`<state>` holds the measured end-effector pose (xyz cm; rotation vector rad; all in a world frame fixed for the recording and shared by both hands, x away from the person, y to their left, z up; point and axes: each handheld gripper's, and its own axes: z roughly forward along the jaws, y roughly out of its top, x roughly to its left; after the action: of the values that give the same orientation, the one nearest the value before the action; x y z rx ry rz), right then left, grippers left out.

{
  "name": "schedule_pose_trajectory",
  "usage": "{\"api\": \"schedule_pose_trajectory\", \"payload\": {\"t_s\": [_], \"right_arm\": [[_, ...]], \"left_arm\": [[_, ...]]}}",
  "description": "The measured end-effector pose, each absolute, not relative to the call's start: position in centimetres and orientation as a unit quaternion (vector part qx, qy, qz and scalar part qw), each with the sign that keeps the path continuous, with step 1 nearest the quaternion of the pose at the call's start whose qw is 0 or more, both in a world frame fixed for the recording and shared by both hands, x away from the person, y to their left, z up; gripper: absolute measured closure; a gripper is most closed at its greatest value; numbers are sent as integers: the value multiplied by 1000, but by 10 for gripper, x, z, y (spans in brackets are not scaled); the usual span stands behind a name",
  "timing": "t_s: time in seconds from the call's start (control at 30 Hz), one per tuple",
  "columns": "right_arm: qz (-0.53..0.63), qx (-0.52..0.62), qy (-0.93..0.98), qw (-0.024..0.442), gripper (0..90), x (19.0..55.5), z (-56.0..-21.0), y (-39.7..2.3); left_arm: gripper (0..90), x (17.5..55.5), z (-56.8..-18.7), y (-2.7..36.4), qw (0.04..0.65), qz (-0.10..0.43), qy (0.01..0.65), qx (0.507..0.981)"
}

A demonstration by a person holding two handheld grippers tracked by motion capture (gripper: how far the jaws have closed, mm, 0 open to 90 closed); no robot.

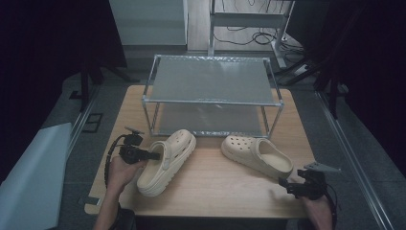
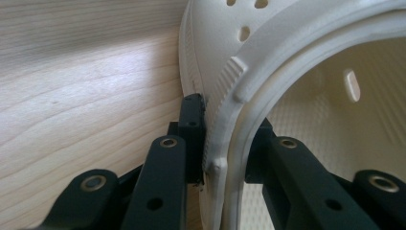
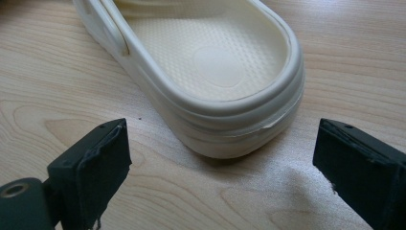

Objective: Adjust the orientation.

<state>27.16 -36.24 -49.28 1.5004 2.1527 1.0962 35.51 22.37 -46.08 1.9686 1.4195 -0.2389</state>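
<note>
Two cream clogs lie on the wooden table in front of a metal rack. My left gripper is shut on the side wall of the left clog. In the left gripper view one jaw presses the outside of the left clog's rim and the other sits inside the shoe. The right clog lies with its heel toward my right gripper. In the right gripper view my right gripper stands open just short of the right clog's heel, touching nothing.
A two-shelf metal rack stands at the back of the table, just behind both clogs. Bare wood lies between the clogs and the table's front edge. Dark floor, cables and stands surround the table.
</note>
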Motion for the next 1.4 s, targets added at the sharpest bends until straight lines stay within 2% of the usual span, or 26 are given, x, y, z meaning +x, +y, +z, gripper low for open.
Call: {"api": "schedule_pose_trajectory", "payload": {"t_s": [0.53,1.4], "right_arm": [[382,521,749,149,52,271,-492,-362],[387,519,748,147,51,272,-493,-363]], "left_arm": [[753,360,-438,229,437,-187,521,709],[753,373,-366,203,474,-200,491,703]]}}
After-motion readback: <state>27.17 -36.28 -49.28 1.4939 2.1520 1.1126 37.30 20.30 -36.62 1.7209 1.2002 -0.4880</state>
